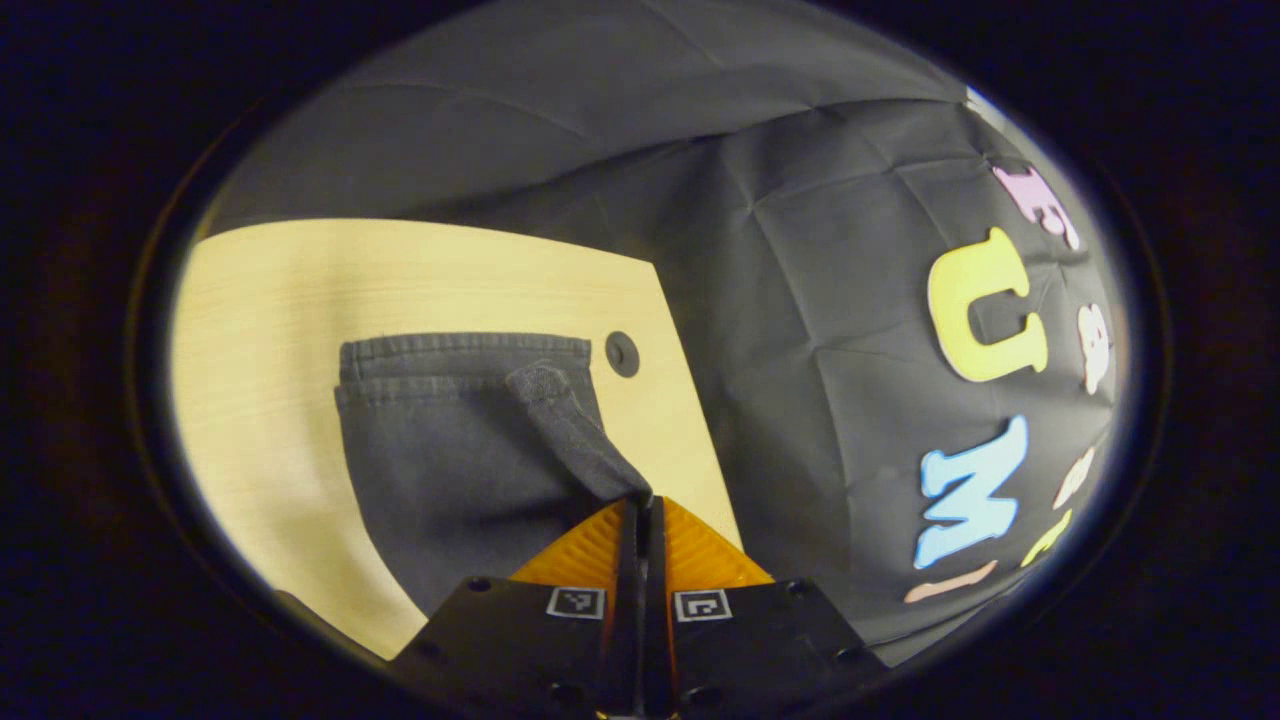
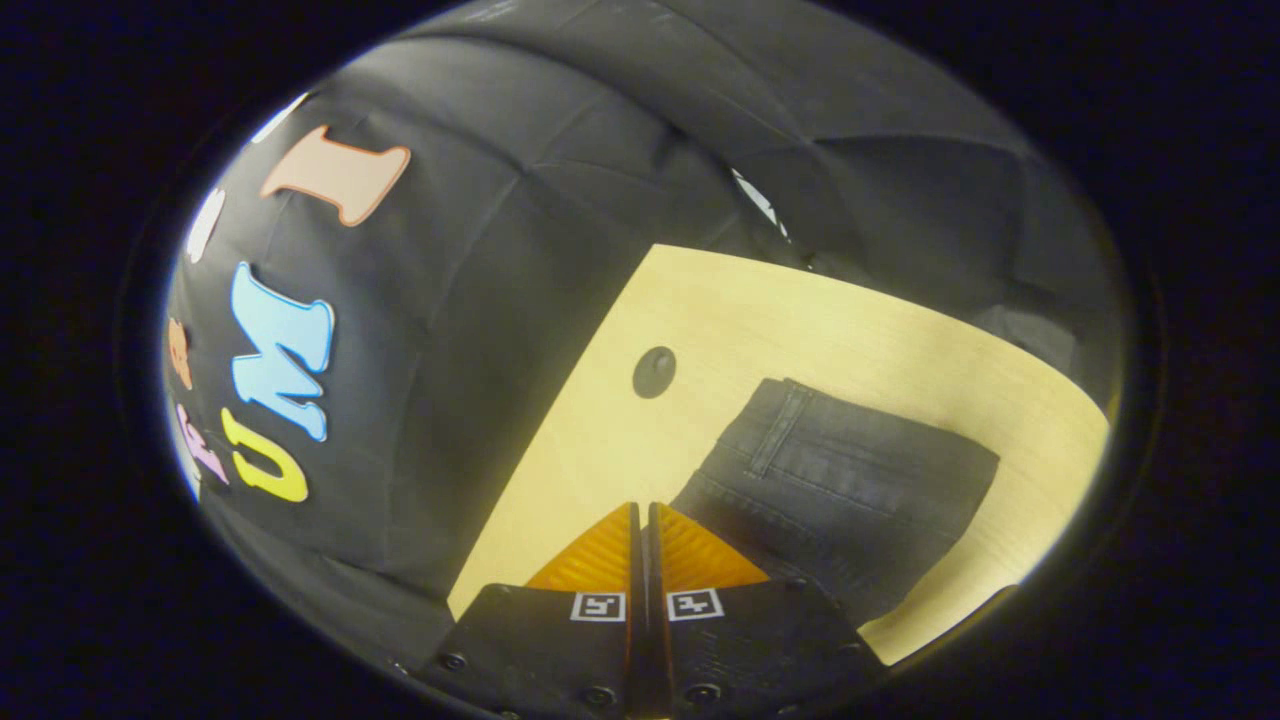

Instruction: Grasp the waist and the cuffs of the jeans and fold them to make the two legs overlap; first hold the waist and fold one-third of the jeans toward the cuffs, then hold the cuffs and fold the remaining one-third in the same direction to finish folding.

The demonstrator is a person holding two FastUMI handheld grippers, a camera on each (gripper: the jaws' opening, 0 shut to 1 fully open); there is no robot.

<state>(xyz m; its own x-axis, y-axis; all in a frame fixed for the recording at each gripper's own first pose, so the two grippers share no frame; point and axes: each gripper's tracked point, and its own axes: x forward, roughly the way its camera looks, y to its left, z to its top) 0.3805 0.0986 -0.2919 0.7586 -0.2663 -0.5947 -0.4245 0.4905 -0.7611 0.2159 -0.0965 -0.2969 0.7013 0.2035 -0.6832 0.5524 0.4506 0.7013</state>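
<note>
Dark denim jeans (image 1: pixel 450 450) lie on the wooden table (image 1: pixel 280 290), a fold pinched in the left gripper (image 1: pixel 640 500), while the right gripper (image 2: pixel 640 510), jaws together, sits beside them.

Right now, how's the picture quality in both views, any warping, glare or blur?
Left gripper view: fisheye bends the table edges; jeans sharp, stitching readable, no glare. Right gripper view: same warping; jeans and table evenly lit, edges dim, round cap slightly soft.

Dark grey jeans (image 1: pixel 450 450) lie on a pale yellow wood-grain table (image 1: pixel 280 290).
</note>
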